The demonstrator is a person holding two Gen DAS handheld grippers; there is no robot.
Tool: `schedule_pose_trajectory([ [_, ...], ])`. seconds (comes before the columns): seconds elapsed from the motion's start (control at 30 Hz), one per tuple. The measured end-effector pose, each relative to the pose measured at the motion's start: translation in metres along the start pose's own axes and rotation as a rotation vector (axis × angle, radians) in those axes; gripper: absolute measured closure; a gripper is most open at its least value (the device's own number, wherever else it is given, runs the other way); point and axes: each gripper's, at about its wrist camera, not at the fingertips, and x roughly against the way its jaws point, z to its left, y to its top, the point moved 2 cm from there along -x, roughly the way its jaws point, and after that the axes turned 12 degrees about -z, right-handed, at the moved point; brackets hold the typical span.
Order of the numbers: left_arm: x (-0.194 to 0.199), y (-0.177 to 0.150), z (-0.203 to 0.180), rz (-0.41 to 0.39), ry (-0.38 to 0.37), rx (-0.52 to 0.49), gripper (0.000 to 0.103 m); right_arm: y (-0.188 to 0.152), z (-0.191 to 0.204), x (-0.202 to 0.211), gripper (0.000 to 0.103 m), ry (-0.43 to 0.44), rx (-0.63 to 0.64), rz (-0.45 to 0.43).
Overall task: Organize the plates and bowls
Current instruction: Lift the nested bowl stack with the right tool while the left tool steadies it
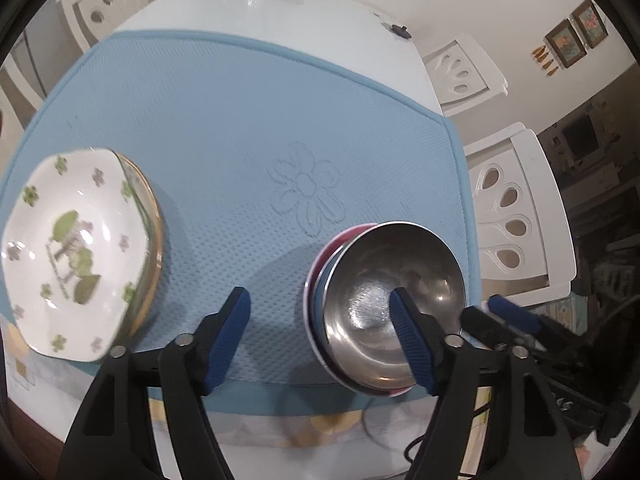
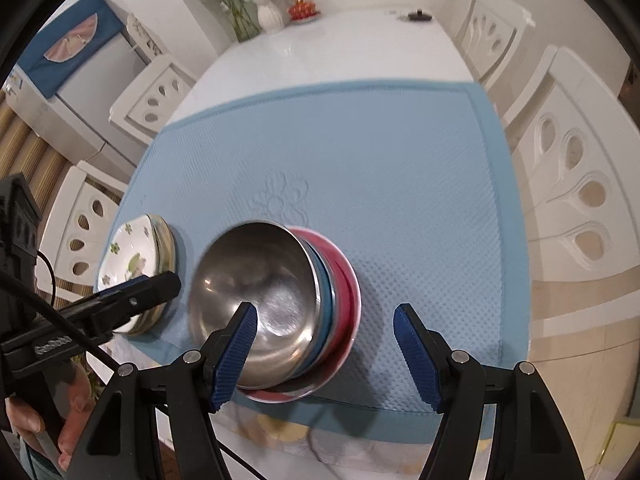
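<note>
A steel bowl sits nested in a blue bowl and a red bowl near the mat's front edge. My left gripper is open and straddles the stack's left rim, with one fingertip over the steel bowl's inside and the other over the mat. My right gripper is also open and straddles the right rim, its left fingertip inside the bowl. No pad presses on a bowl. A white floral plate lies on a gold-rimmed plate at the left.
The blue mat covers the near half of a white table. A vase, a red dish and a small black object stand at the far end. White chairs flank the table. A hand holds the left gripper.
</note>
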Motion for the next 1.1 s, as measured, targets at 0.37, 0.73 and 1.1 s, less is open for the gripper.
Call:
schedule_pose_trajectory([
  [0.37,-0.041,-0.023,0.019,0.045,-0.019,0.113,0.031,-0.02,-0.031,-0.049,0.035,0.121,-0.14,0.067],
  [0.73,-0.054,-0.033,0.015,0.046,-0.053,0.093,0.034,-0.026,-0.036,-0.069,0.036,0.149,-0.134,0.099],
  [1.1,-0.069,-0.042,0.024,0.066,-0.203,0.201,0.051,-0.034,-0.036,-0.092,0.051,0.295,-0.245,0.137],
])
